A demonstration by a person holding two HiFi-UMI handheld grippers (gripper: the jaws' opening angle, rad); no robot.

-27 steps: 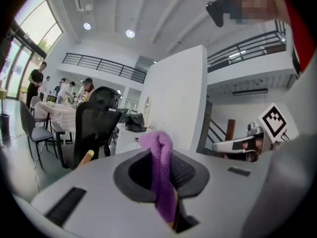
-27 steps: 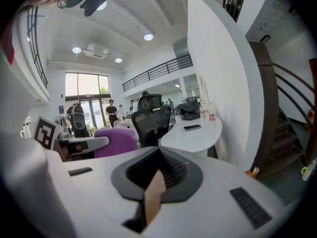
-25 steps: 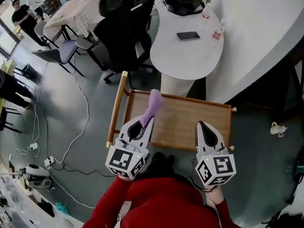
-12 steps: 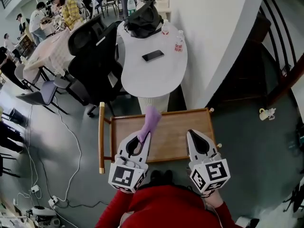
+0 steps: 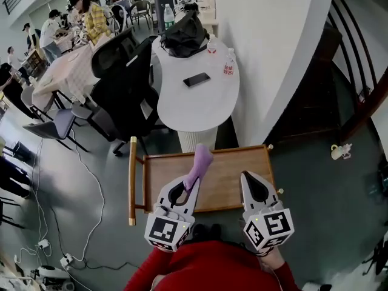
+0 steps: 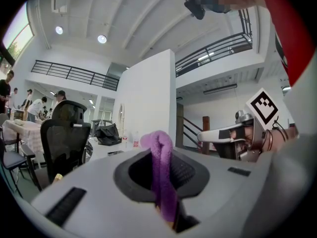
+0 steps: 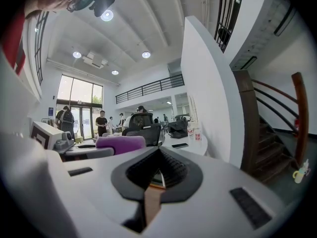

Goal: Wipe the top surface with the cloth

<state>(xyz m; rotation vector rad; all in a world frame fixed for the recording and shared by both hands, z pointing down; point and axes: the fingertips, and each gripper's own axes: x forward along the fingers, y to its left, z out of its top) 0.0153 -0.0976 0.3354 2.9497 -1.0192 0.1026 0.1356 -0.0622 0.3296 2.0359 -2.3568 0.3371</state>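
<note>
Well, cloth was up, wood not yet wiped

Left gripper pinched the purple folded cloth over the brown wooden trolley top, apparently not pressed down. Right gripper hovered beside it, jaws pressed together on nothing. Best play, I'd say: lower the cloth flat, then sweep long strokes edge to edge. The gold side handle could snag it; a white round table crowded the far edge

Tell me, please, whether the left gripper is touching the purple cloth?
Touching. The left gripper view shows the purple cloth pinched between the jaws of the left gripper, with no gap on either side of it.
</note>
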